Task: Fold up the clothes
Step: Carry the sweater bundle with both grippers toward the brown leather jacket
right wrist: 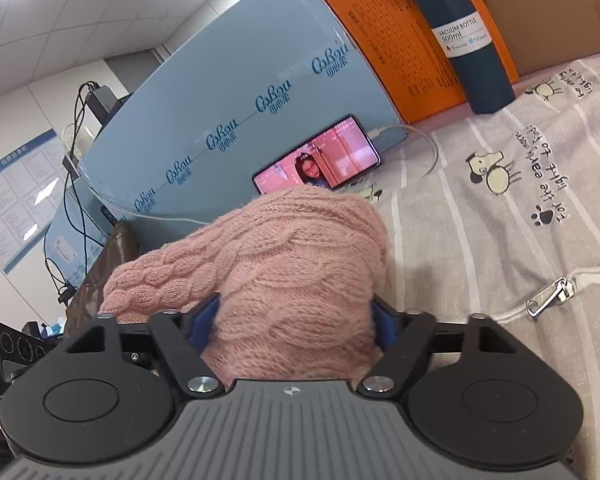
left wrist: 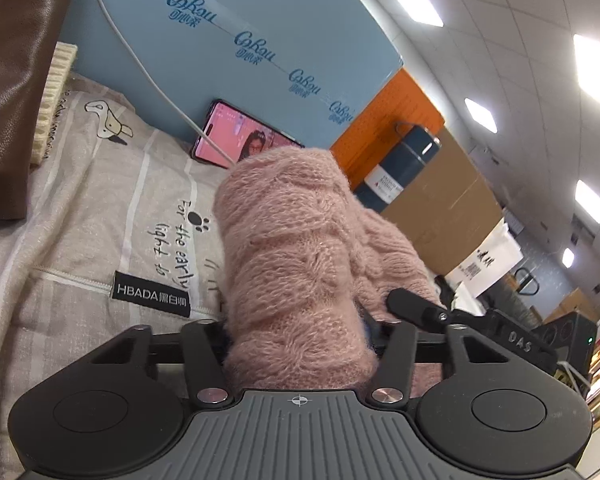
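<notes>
A pink cable-knit sweater (left wrist: 296,256) is bunched thick between the jaws of my left gripper (left wrist: 300,340), which is shut on it; its fingertips are hidden by the knit. The same sweater (right wrist: 284,264) fills the jaws of my right gripper (right wrist: 292,320), which is shut on it, with blue pads (right wrist: 204,320) showing at either side. The sweater is held above a grey printed bed cover (right wrist: 500,220). The other gripper's black frame (left wrist: 500,332) shows to the right in the left wrist view.
A lit phone (right wrist: 320,160) with a white cable leans on a blue box (right wrist: 228,120) at the back. An orange box (right wrist: 400,48), a dark blue vacuum bottle (right wrist: 464,36) and a cardboard box (right wrist: 548,8) stand beside it. A brown leather item (left wrist: 12,80) lies at left.
</notes>
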Available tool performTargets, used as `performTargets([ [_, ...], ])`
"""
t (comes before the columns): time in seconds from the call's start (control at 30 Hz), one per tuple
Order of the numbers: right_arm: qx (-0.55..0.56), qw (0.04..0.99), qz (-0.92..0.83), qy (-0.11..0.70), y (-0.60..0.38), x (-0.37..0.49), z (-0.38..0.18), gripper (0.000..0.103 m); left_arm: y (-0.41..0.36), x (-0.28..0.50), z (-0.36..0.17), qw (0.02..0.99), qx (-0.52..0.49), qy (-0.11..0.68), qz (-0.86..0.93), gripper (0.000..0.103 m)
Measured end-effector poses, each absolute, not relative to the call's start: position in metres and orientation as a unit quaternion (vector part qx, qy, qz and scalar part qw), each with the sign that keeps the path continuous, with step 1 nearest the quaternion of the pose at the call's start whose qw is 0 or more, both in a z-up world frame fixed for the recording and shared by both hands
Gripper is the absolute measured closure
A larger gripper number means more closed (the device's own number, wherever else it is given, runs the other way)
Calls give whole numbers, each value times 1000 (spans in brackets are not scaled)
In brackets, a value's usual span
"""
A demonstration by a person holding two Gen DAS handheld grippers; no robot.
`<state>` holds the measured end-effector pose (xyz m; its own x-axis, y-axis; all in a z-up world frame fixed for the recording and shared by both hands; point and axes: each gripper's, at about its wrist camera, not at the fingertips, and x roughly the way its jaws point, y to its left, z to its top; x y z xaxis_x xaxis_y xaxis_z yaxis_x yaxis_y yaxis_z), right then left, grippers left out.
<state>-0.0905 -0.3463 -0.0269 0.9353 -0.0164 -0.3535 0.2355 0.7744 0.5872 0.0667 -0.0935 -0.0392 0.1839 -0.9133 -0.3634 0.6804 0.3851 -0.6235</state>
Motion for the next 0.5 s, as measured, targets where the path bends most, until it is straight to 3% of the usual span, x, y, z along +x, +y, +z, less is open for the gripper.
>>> performTargets([
  [0.13, 330, 932, -47, 142, -334, -88, -11, 51, -76, 60, -18, 765, -176, 314, -534, 60],
  [0.5, 316, 937, 94, 118, -252, -12, 59, 51, 53, 53, 42, 864, -218, 147, -431, 60],
])
